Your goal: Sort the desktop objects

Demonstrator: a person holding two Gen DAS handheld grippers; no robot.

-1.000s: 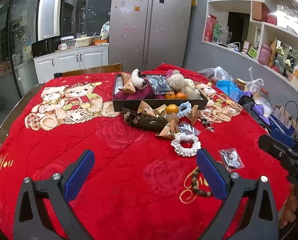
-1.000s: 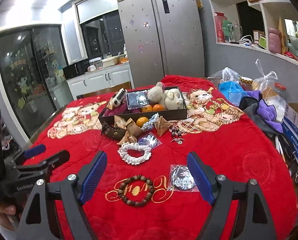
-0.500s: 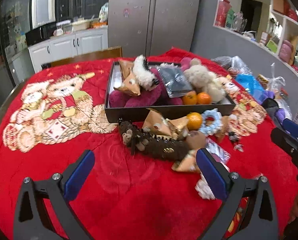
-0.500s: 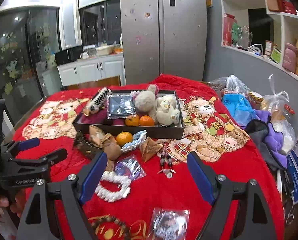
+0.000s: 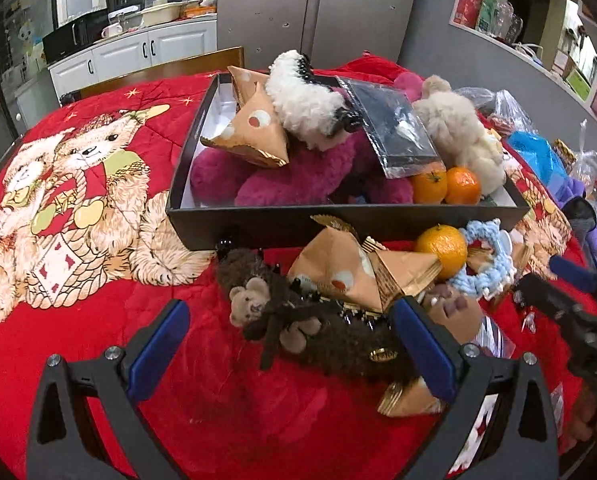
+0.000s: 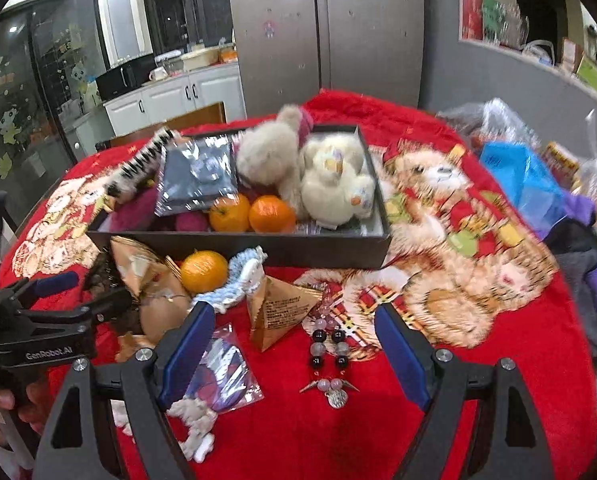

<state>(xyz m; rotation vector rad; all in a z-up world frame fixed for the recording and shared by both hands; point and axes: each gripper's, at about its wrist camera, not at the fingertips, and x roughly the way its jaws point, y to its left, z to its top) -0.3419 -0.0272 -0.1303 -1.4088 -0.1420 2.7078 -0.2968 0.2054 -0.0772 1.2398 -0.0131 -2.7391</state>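
Hovering: left tongs (image 5: 298, 340) agape | fuzzy brown plush clip (image 5: 330, 332) | quilted red cloth (image 5: 178, 380)

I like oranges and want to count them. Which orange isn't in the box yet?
The orange lying on the red blanket in front of the black box, beside the blue knitted ring. The other two oranges sit side by side inside the box.

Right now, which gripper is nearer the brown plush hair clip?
Left. The left gripper is open around the brown plush hair clip; the right gripper, also open, sits off to its right, over the bead charm.
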